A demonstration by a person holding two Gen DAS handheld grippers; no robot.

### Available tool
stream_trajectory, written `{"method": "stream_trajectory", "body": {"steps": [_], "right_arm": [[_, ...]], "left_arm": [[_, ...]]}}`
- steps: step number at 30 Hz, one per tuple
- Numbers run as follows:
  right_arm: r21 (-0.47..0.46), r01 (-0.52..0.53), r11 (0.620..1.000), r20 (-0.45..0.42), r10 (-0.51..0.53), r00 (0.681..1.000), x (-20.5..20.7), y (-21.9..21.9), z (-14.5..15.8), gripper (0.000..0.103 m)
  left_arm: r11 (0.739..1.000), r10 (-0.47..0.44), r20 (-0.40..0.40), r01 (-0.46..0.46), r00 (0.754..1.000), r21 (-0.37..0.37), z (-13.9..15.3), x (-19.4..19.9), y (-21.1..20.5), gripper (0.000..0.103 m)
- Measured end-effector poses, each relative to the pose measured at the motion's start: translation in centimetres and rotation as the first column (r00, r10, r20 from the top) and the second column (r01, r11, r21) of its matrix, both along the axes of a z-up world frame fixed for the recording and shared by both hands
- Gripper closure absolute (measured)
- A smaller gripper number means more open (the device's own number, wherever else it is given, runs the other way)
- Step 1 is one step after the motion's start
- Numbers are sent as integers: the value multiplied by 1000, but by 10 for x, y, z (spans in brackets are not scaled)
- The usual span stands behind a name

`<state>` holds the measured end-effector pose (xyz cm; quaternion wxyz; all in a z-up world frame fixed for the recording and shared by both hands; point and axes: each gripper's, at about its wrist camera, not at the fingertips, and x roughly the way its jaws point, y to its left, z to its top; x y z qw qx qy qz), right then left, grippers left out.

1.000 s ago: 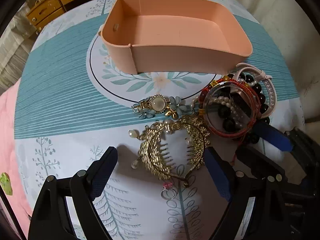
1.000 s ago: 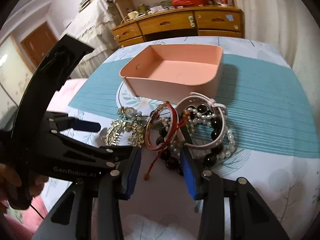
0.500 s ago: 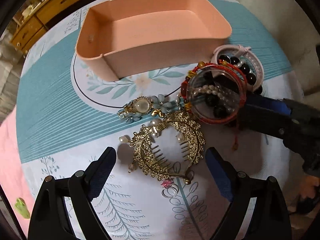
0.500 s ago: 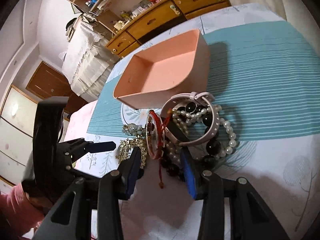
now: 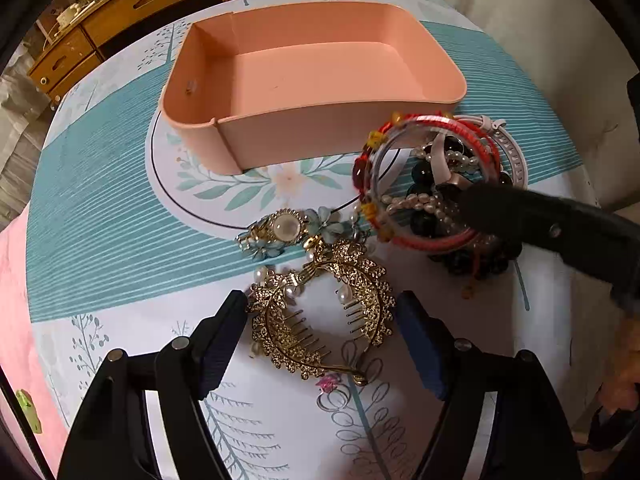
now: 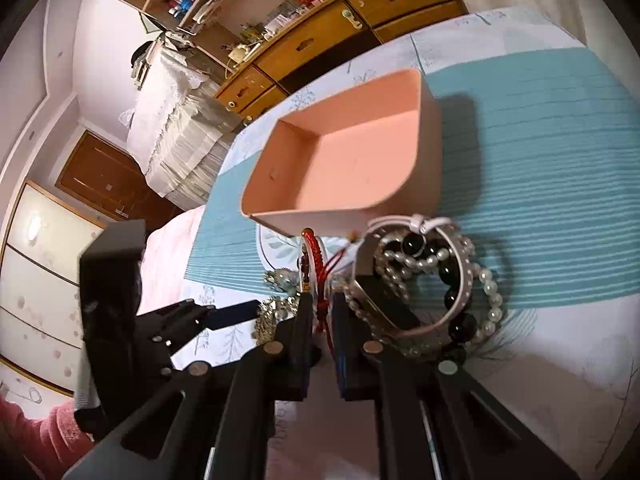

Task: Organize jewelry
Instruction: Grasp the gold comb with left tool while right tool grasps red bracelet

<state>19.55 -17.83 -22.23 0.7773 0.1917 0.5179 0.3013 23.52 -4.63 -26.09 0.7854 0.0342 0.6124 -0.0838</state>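
Two claws busy: my right gripper pinches the red bangle on edge above the bracelet heap; left gripper gapes around the gold comb. Lift slowly — cords may snag — toward the pink tray just beyond.

The left gripper is held low with its jaws spread wide and nothing clamped, while the right gripper is rolled sideways, its jaws closed on a red bangle.
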Motion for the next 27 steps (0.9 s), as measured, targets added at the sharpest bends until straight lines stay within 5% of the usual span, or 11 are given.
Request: {"method": "stream_trajectory", "body": {"steps": [13,20,27], "right_arm": [[-28,38,999,135,-34,990,1,3,56,94],[-83,67,994,278,-41,960,13,4,99,94],[-157,108,982,379,-41,924,33,9,115,94]], "left_arm": [[997,30,18,-29,999,-71,53,-19,30,28],[996,20,113,-10,993,-84,112,-18,48,28],[996,43,215,-26,976,-80,151,29,60,28]]}}
